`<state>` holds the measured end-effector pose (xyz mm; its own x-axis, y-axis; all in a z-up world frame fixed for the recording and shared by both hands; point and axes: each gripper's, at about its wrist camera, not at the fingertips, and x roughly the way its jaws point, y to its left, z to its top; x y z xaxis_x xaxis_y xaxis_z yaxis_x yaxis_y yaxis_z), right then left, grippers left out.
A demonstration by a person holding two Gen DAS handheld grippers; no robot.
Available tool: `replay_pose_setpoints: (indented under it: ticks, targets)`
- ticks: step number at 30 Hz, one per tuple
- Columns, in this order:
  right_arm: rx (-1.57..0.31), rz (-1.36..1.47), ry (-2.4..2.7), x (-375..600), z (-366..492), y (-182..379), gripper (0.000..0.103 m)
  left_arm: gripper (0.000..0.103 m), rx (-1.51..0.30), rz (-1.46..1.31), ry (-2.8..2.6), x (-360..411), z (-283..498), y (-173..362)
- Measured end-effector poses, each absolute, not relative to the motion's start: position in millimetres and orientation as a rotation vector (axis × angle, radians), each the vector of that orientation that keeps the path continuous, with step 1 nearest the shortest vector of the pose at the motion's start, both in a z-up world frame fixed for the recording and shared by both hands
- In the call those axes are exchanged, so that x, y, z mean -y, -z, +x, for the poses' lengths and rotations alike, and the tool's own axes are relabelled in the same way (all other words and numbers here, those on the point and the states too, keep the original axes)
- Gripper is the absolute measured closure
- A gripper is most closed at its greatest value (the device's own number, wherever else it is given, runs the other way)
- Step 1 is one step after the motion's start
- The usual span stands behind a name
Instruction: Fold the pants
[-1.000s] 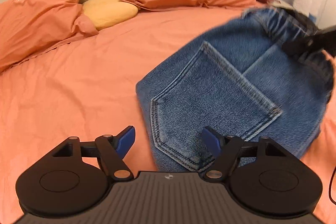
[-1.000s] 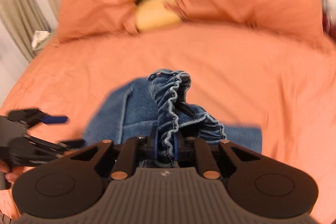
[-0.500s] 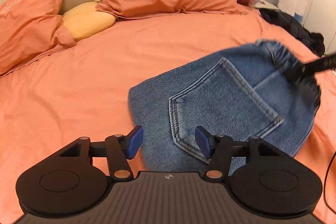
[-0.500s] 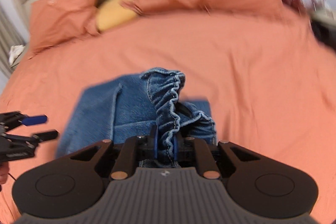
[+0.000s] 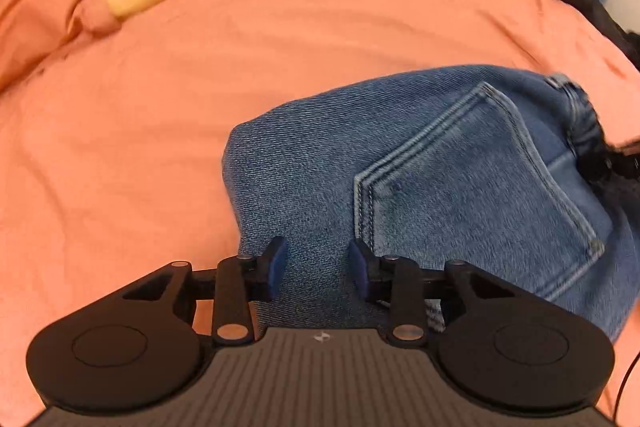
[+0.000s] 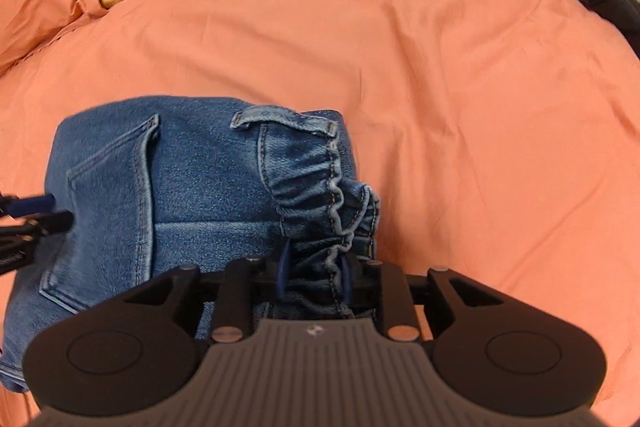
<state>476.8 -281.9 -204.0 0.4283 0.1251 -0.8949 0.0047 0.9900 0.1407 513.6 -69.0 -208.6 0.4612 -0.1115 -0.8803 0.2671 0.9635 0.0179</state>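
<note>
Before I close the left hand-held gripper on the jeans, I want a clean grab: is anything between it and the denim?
Nothing visible. The left hand-held gripper sits directly over the jeans, only denim between its open fingers.

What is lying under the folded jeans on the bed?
Around the jeans only the orange sheet shows, so they rest on it. Whatever lies directly beneath them, including their own lower folded layers, is covered by the denim.

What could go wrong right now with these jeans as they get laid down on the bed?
The right gripper has just been opening with the bunched waistband between its fingers; the elastic could spring and leave that edge rumpled.

The left gripper has just been closing over the jeans near their folded edge; it may pinch only the top layer and pull the fold apart.

Dragging could wrinkle the orange sheet.
</note>
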Motion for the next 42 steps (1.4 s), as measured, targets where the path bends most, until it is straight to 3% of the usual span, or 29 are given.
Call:
replay_pose_setpoints:
  ticks: [2, 5, 7, 10, 12, 18, 22, 26, 30, 36, 39, 42]
  targets:
    - [-1.117, 0.088, -0.071, 276, 475, 198, 0.079, 0.064, -1.070, 0.183, 0.240, 68, 511, 202]
    - [-1.038, -0.020, -0.081, 267, 454, 175, 0.065, 0.061, -1.045, 0.214, 0.252, 61, 496, 184]
    - [-0.970, -0.086, -0.106, 263, 434, 158, 0.057, 0.048, -1.000, 0.218, 0.287, 52, 476, 169]
    - [-0.917, -0.092, -0.164, 260, 403, 140, 0.060, 0.043, -0.925, 0.261, 0.306, 38, 442, 153]
    - [-0.896, -0.071, -0.211, 255, 385, 135, 0.067, 0.042, -0.909, 0.271, 0.323, 32, 423, 149]
    - [-0.891, -0.194, -0.179, 240, 360, 171, 0.065, 0.032, -0.904, 0.280, 0.315, 29, 376, 152]
    - [-0.935, -0.030, -0.109, 254, 375, 195, 0.066, 0.023, -0.913, 0.283, 0.291, 28, 351, 164]
    - [-0.954, -0.050, -0.078, 243, 383, 199, 0.066, 0.015, -0.926, 0.250, 0.265, 24, 331, 181]
    - [-0.968, -0.025, -0.093, 249, 384, 198, 0.066, 0.024, -0.955, 0.182, 0.206, 18, 326, 200]
    - [-0.966, -0.019, -0.104, 253, 384, 199, 0.066, 0.068, -0.914, -0.060, 0.191, 2, 336, 185]
    - [-0.973, -0.003, -0.125, 257, 385, 199, 0.066, 0.079, -0.997, 0.198, 0.186, 32, 345, 187]
    - [-0.974, -0.021, -0.144, 256, 383, 197, 0.066, 0.080, -0.970, 0.657, 0.267, 67, 334, 199]
